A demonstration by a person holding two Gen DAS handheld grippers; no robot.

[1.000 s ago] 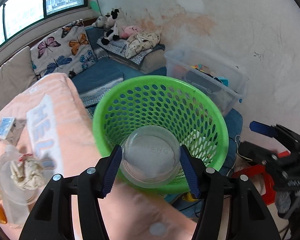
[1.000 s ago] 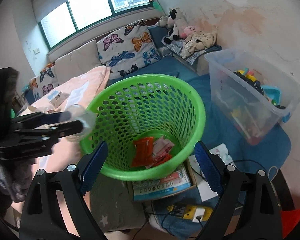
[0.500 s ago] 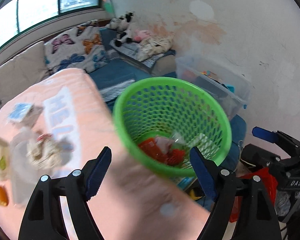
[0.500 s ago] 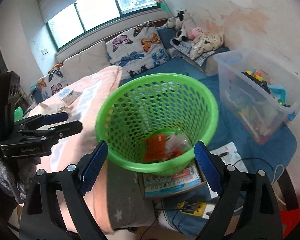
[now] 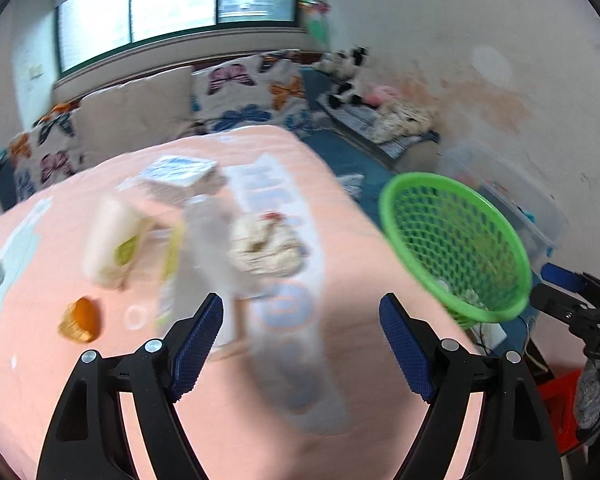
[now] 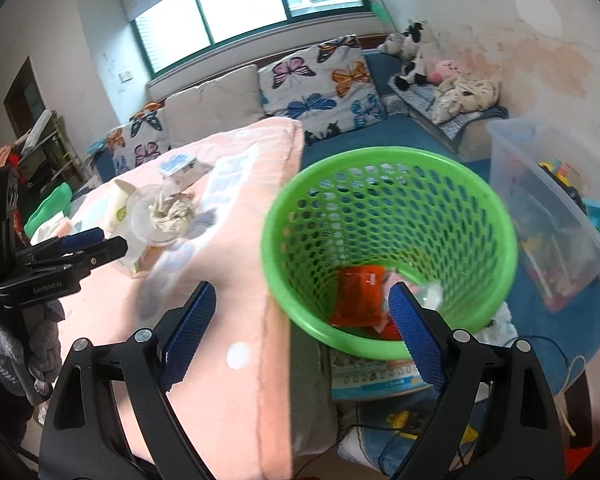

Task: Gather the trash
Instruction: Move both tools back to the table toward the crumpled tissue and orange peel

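A green mesh basket [image 6: 388, 248] stands beside the pink-covered table [image 6: 236, 304]; it holds an orange wrapper [image 6: 358, 292] and a clear lid [image 6: 430, 294]. It also shows in the left wrist view [image 5: 456, 244] at right. My left gripper [image 5: 300, 344] is open and empty above the table. Ahead of it lie a clear cup with crumpled paper [image 5: 260, 240], a cream carton [image 5: 116, 240], a small blue-and-white box [image 5: 176, 172] and an orange piece [image 5: 78, 320], all blurred. My right gripper [image 6: 300, 336] is open and empty by the basket's near rim.
A clear storage bin of toys [image 6: 556, 216] stands right of the basket. A sofa with butterfly cushions [image 6: 320, 80] and stuffed toys [image 6: 436, 68] runs behind. Booklets and cables [image 6: 376, 380] lie on the floor under the basket.
My left gripper opened and let the clear lid fall into the basket, then swung left over the table. My right gripper shifted left; the basket now sits more to its right.
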